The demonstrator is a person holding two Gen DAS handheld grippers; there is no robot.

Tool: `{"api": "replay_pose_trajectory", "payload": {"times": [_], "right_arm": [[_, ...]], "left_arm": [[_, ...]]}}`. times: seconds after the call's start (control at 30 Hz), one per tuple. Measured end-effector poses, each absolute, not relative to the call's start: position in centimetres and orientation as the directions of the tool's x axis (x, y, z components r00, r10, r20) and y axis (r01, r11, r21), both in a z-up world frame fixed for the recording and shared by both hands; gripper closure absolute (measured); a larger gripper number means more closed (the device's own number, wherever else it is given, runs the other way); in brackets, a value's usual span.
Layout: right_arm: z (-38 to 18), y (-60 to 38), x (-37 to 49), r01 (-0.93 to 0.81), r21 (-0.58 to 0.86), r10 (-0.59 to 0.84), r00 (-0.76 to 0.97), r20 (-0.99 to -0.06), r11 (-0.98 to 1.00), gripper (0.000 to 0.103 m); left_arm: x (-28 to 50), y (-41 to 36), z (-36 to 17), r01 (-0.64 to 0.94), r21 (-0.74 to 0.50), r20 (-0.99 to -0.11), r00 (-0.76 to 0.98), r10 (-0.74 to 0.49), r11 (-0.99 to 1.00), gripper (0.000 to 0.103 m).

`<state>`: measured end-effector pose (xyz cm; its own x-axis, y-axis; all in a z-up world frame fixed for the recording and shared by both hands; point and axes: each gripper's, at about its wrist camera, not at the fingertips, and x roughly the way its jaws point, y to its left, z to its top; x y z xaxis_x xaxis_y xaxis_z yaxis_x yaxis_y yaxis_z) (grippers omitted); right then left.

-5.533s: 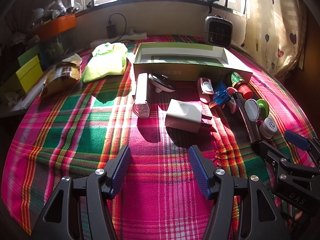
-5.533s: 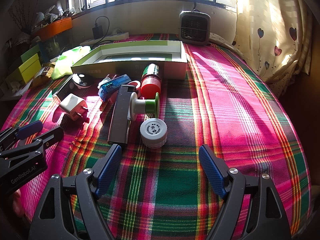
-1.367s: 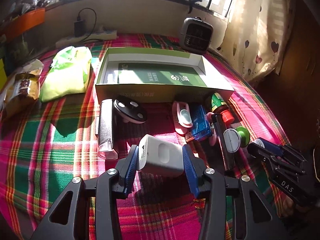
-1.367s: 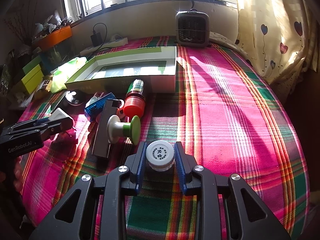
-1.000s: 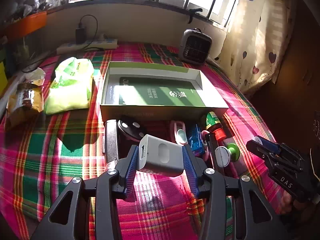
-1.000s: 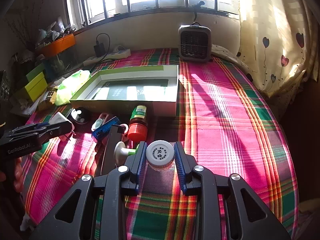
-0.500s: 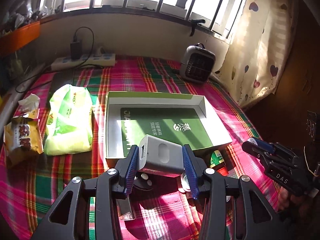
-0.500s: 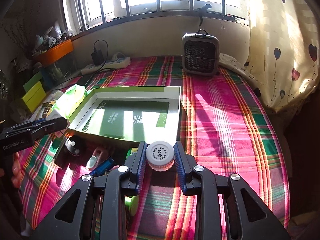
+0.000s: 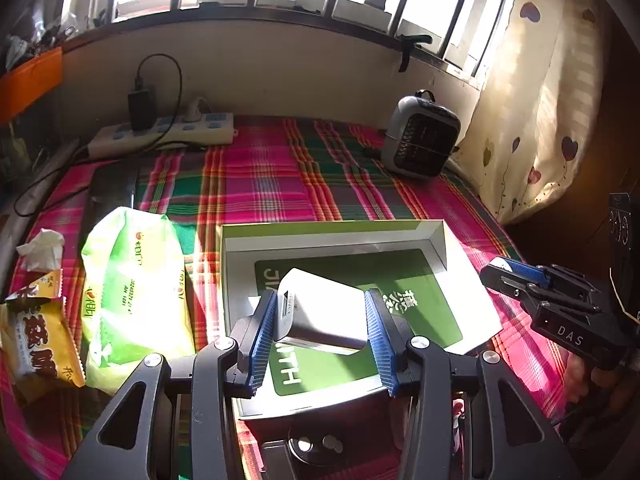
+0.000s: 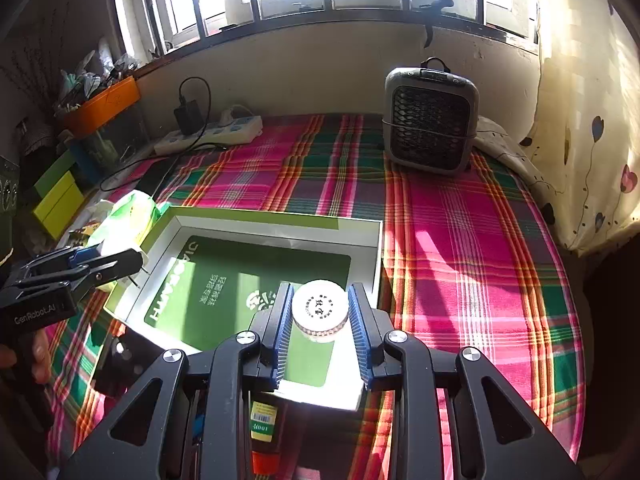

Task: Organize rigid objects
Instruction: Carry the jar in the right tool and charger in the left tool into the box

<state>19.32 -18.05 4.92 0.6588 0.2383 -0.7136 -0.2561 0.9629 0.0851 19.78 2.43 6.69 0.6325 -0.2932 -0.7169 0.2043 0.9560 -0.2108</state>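
The shallow green-rimmed cardboard box [image 9: 332, 227] lies directly under both grippers: left gripper [image 9: 322, 334] clamps the white plastic charger block [image 9: 320, 314], right gripper [image 10: 320, 330] clamps the small round white-capped jar [image 10: 319, 312].

- In the left wrist view, the left gripper [image 9: 320, 336] and the white charger [image 9: 322, 314] it clamps hide the middle of the green box [image 9: 332, 229] floor, so we read only part of the lettering.
- Near us, a dark round object [image 9: 316, 446] is half covered by the gripper frame.
- In the right wrist view, the red-capped bottle [image 10: 264, 436] shows only between the right gripper [image 10: 320, 332] arms.
- We cannot read the print on the white jar [image 10: 319, 314] lid.
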Motion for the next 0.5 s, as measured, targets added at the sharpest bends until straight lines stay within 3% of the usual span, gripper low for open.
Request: {"api": "replay_pose_trajectory", "payload": {"times": [0.5], "right_arm": [[2.0,-15.9,24.5,-0.279,0.072,0.235,0.608,-0.758,0.957,0.074]], "left_arm": [[24.5,1.4,3.7,0.211,-0.205,-0.77,0.568,-0.291,0.956,0.06]]}}
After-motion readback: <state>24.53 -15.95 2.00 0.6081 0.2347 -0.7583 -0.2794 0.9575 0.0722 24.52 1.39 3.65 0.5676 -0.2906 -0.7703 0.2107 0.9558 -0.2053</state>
